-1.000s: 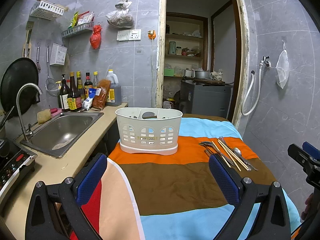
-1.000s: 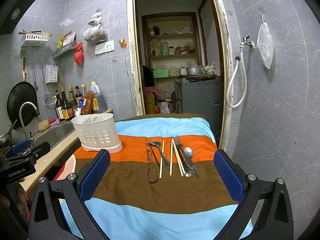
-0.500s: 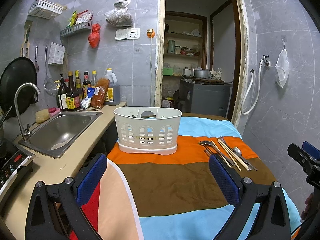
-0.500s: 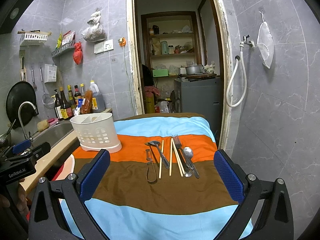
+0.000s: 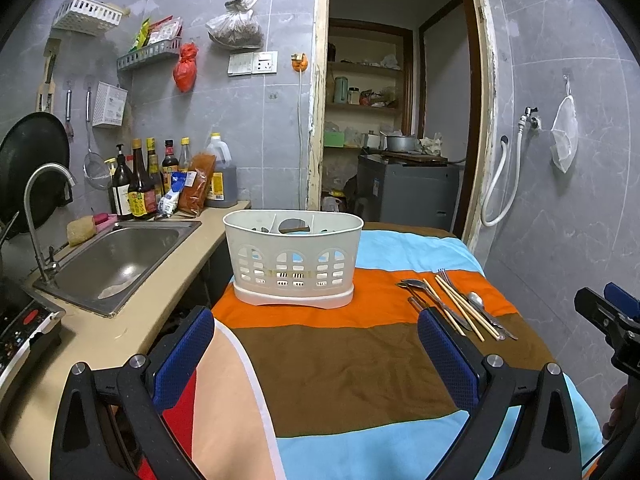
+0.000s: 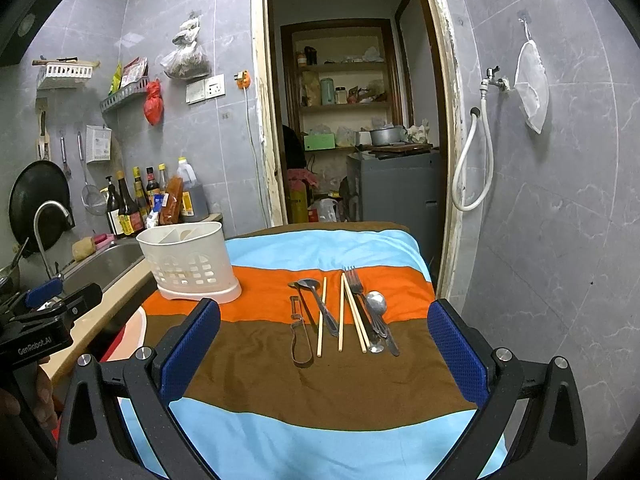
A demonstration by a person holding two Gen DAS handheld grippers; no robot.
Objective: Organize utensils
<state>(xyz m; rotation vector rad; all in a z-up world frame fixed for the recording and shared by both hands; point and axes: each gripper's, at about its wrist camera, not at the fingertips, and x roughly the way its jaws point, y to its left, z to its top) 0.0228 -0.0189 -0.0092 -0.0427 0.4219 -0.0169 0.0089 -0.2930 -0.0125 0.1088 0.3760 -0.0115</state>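
A white plastic utensil caddy (image 5: pixel 293 258) stands upright on the orange band of a striped cloth (image 5: pixel 340 364) covering the tabletop, its perforated front facing the left wrist camera and its divided compartments holding nothing that can be made out. To the right of the caddy, well apart from it, a row of utensils lies side by side across the line where the orange band meets the brown one: nearest the caddy a peeler (image 6: pixel 300 336), then a ladle-shaped spoon (image 6: pixel 316 300), wooden chopsticks (image 6: pixel 341 312), a fork (image 6: pixel 360 300) and, farthest from the caddy, a metal spoon (image 6: pixel 376 308), some of them overlapping at the handles. The left gripper (image 5: pixel 316 356) hovers over the cloth on the near side of the caddy, its blue-padded fingers (image 5: pixel 184 354) spread wide with nothing between them. The right gripper (image 6: pixel 324 354) hangs over the near side of the utensil row, its fingers (image 6: pixel 458 354) likewise wide apart and empty, the row lying between them in the right wrist view. To the left of the caddy, a steel sink (image 5: pixel 116 256) is set into a beige counter, with sauce bottles (image 5: pixel 138 184) lined up against the tiled wall behind it, and an open doorway (image 5: pixel 400 120) lies beyond the caddy
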